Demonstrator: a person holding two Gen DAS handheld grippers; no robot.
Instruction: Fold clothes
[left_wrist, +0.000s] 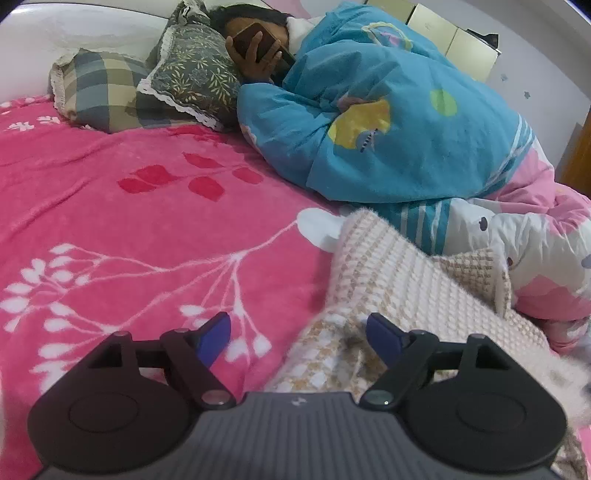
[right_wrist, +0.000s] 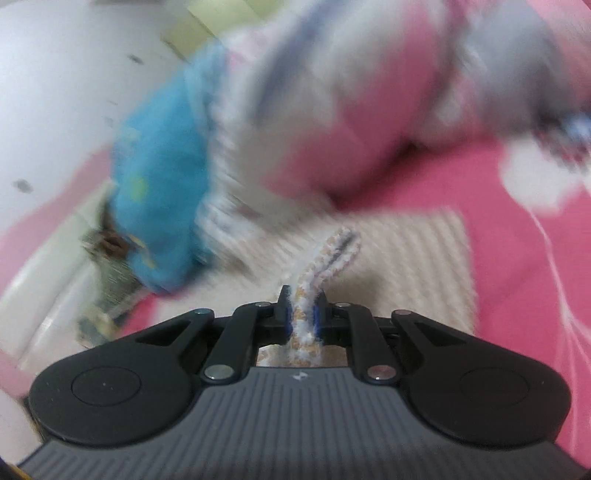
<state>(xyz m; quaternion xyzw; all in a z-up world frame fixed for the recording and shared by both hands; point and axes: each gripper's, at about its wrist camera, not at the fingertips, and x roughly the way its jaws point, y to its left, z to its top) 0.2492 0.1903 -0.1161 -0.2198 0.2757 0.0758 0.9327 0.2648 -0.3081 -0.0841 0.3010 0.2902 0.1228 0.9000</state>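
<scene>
Right gripper (right_wrist: 302, 314) pinches the cream-and-tan waffle-knit sweater's (left_wrist: 399, 280) edge, while the wide-open, empty left gripper (left_wrist: 298, 334) hovers at its lower-left hem, sweater stretching toward upper right.

Cream-and-tan knit garment (left_wrist: 399, 280), pink floral blanket (left_wrist: 147, 206), blue quilt (left_wrist: 388, 122)

No readable text anywhere; the right wrist view is perhaps too blurred.

right wrist view smeared by motion blur — bedding (right_wrist: 332, 110) indistinct.
</scene>
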